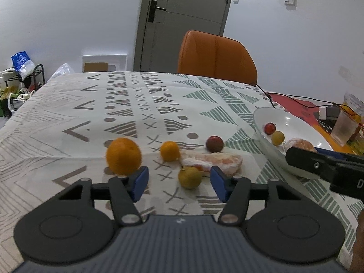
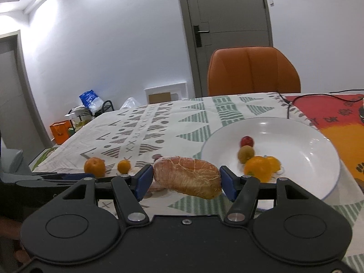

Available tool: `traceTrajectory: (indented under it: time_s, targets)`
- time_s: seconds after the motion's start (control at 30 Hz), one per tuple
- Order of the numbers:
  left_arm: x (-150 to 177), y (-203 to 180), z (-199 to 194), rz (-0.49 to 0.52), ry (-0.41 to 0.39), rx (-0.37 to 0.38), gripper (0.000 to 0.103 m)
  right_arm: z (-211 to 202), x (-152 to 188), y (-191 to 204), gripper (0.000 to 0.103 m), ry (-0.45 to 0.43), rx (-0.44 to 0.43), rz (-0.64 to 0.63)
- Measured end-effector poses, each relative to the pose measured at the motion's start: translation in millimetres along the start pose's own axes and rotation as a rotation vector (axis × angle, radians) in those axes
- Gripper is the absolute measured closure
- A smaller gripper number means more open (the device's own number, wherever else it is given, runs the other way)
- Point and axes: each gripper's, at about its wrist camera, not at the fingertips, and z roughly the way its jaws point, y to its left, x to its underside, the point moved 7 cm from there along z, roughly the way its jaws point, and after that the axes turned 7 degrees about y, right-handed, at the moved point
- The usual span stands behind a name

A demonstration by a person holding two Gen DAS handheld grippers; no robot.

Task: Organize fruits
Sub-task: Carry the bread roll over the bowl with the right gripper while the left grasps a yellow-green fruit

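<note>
A: What sits by the right tongs (image 2: 186, 182)?
B: The white plate (image 2: 307, 136) just beyond them to their right; they grip a peeled citrus segment (image 2: 187, 177) above the surface (image 2: 159, 118).
A: The left tongs (image 1: 179, 183)?
B: Released, a small yellow-green fruit (image 1: 189, 177) between their tips.

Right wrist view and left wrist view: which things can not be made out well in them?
- Right wrist view: the orange item in the plate is blurred; fruit or peel, I cannot tell.
- Right wrist view: the held peeled citrus piece hides what lies on the cloth behind it.
- Left wrist view: the right hand-held gripper covers the plate's near rim and most of its load.
</note>
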Motion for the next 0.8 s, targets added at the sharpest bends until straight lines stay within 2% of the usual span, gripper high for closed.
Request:
traceTrajectory:
  time_s: [0.27,0.33,0.37,0.57,0.8]
  targets:
    - [0.6,-9.7,14.0,0.004,0.021,0.009,0.063,-8.1,-0.3,-20.2,0.042,-0.014,0.030,0.021]
    - [1.6,-10.0,16.4,0.006,0.028,0.008,0.077,-9.2,-0.4,-25.5,0.042,-0.017,0.038,0.029]
    - [1.9,-9.9,17.4,0.004,0.031,0.005,0.080,-9.8,-0.3,-28.3,0.042,-0.018,0.042,0.034]
    - [-8.2,-19.3,5.5,0.017,-0.030,0.015,0.080,-12.7,1.8,-46.9,0.042,-0.025,0.070,0.061]
    - [-18.2,-36.4,3.9,0.046,-0.039,0.032,0.080,-17.1,2.3,-72.0,0.042,-0.039,0.108,0.097]
